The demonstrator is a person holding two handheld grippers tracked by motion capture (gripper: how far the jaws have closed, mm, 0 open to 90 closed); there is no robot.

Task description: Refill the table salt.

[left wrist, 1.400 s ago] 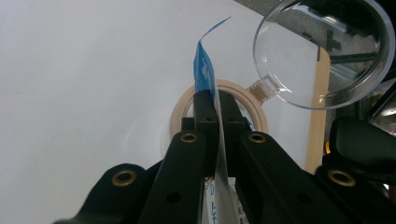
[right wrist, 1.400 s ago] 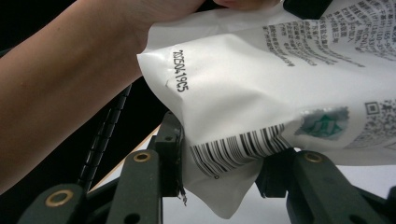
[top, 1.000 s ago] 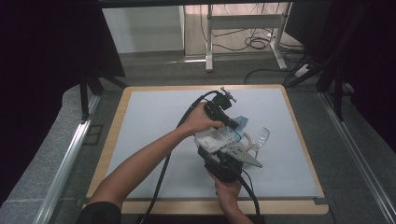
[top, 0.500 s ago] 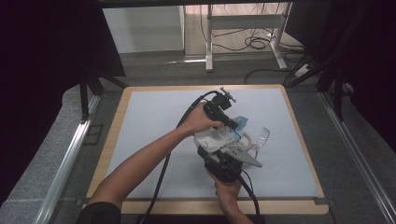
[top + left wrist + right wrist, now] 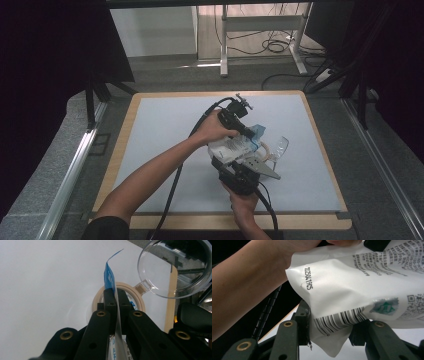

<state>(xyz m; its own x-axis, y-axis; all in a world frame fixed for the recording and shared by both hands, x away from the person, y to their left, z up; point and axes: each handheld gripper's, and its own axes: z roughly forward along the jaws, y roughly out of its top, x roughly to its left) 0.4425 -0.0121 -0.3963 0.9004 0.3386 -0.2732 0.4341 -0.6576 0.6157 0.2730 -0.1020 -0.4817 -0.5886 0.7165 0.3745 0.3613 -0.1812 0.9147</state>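
The white pouch (image 5: 352, 282) bears a barcode and, seemingly, "2025041905".

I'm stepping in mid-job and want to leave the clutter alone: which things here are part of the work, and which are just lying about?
In the job:
- pouch, pinched by the left tool and gripped by the right tool
- open jar with its clear hinged lid

Lying about:
- cables on the floor
- desk frame

Pale blue mat (image 5: 165, 130) on a wood-edged table (image 5: 125, 150), grey floor (image 5: 165, 67) beyond, white desk frame (image 5: 260, 30) over tangled cables (image 5: 277, 47), black curtains (image 5: 45, 60) at both sides.
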